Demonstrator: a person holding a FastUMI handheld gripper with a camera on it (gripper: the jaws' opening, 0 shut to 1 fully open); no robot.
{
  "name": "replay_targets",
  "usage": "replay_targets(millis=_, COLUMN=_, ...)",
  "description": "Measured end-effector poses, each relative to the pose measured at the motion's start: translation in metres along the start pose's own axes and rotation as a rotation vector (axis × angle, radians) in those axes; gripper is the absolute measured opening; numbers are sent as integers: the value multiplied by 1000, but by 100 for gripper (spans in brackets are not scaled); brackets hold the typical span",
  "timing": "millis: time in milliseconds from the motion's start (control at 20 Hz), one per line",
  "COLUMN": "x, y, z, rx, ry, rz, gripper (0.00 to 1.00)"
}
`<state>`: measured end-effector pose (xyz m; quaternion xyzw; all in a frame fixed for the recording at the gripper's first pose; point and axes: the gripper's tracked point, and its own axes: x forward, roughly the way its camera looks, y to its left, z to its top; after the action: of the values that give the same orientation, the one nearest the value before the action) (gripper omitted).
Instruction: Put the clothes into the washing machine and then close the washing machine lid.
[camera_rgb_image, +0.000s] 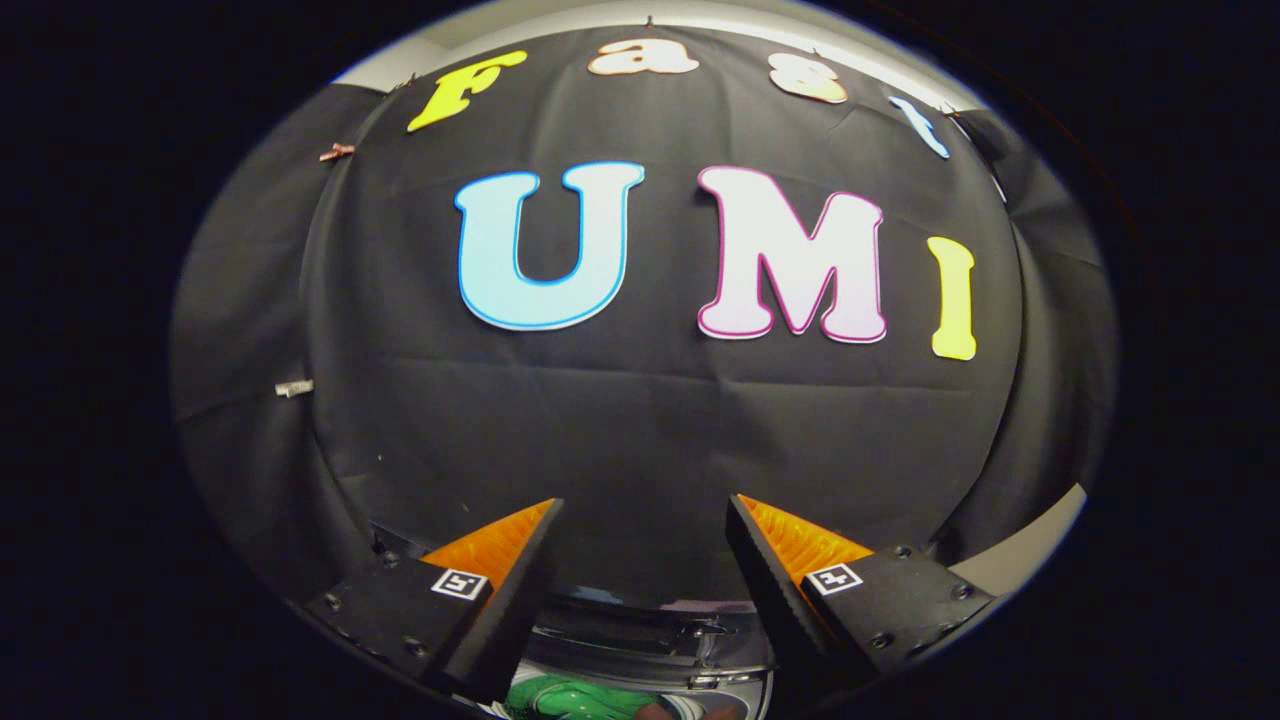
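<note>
Clothes (570, 698) below open tool (645, 515), in washing machine (650, 640)

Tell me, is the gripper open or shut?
Open. The gripper has its two fingers spread wide apart with nothing between them, above the washing machine.

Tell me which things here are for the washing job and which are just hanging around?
For the job:
- round grey washing machine opening, below the open fingers
- bright green cloth inside it
- the gripper, holding nothing

Just there:
- black cloth booth wall
- small metal clips pinning its side
</note>
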<state>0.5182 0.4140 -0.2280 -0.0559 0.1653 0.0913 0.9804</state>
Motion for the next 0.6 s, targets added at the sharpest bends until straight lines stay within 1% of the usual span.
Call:
replay_targets(millis=150, x=18, y=8, z=-18, rx=-5, ry=70, rz=-2, gripper=100)
replay_targets(millis=250, x=27, y=3, z=-43, rx=3, ry=158, rz=-20, gripper=100)
replay_targets(millis=300, x=26, y=4, z=-42, rx=71, ry=164, rz=-7, gripper=100)
replay_targets(millis=350, x=28, y=1, z=-50, rx=158, ry=202, rz=-17, gripper=100)
replay_targets(millis=400, x=23, y=6, z=-43, rx=143, ry=179, rz=-18, gripper=100)
replay_targets(millis=450, x=16, y=3, z=-47, rx=117, ry=211, rz=-10, gripper=100)
replay_targets(millis=500, x=20, y=4, z=-47, rx=134, ry=203, rz=-16, gripper=100)
replay_targets(millis=600, x=21, y=3, z=-50, rx=124, ry=216, rz=-14, gripper=100)
